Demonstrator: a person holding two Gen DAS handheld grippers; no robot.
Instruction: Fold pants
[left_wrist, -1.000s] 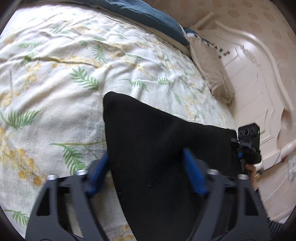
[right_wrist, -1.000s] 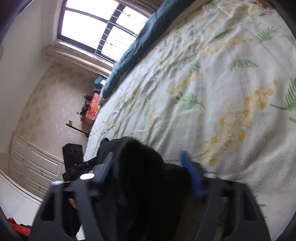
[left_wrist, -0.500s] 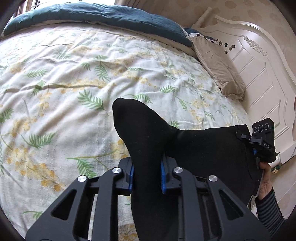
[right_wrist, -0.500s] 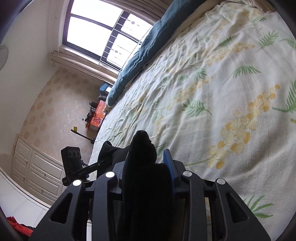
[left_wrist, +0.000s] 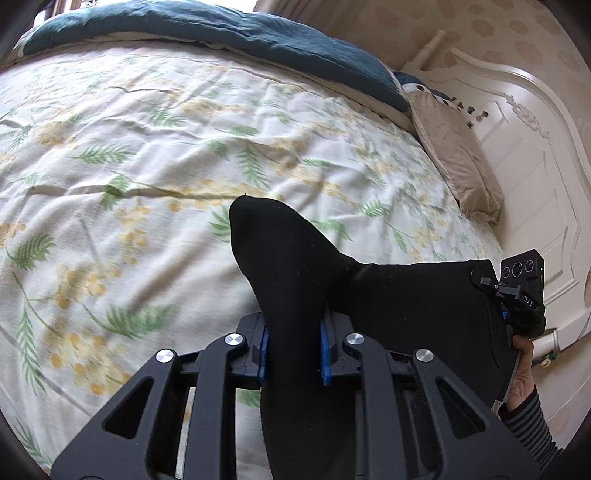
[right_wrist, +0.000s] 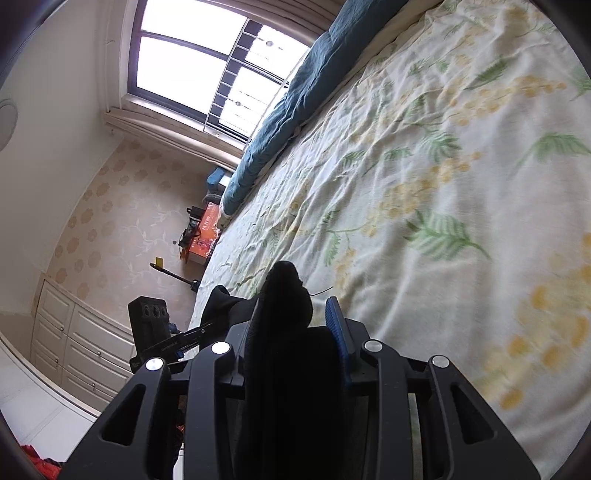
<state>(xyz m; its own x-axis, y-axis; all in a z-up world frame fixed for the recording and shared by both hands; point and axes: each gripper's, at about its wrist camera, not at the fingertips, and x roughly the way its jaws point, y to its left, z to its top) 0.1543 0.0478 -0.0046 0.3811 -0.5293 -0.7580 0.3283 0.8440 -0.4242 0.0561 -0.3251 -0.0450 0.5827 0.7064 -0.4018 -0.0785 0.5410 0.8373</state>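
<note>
The black pants (left_wrist: 288, 266) are held up over a bed with a floral cover (left_wrist: 147, 155). My left gripper (left_wrist: 293, 347) is shut on one corner of the pants, and a bunch of cloth sticks out past its blue pads. The cloth stretches right to my right gripper (left_wrist: 517, 295), seen at the far right of the left wrist view. In the right wrist view my right gripper (right_wrist: 295, 332) is shut on the other corner of the pants (right_wrist: 288, 291). My left gripper (right_wrist: 155, 332) shows there at the left.
A dark blue blanket (left_wrist: 221, 33) lies along the far side of the bed. A beige pillow (left_wrist: 458, 162) leans on the white headboard (left_wrist: 535, 147). A window (right_wrist: 207, 62), white cabinets (right_wrist: 70, 347) and an orange box (right_wrist: 205, 232) stand beyond the bed's foot.
Both grippers were open around the flat pants edge one second ago; they have shut on it and lifted it, bunching the cloth between the pads.
</note>
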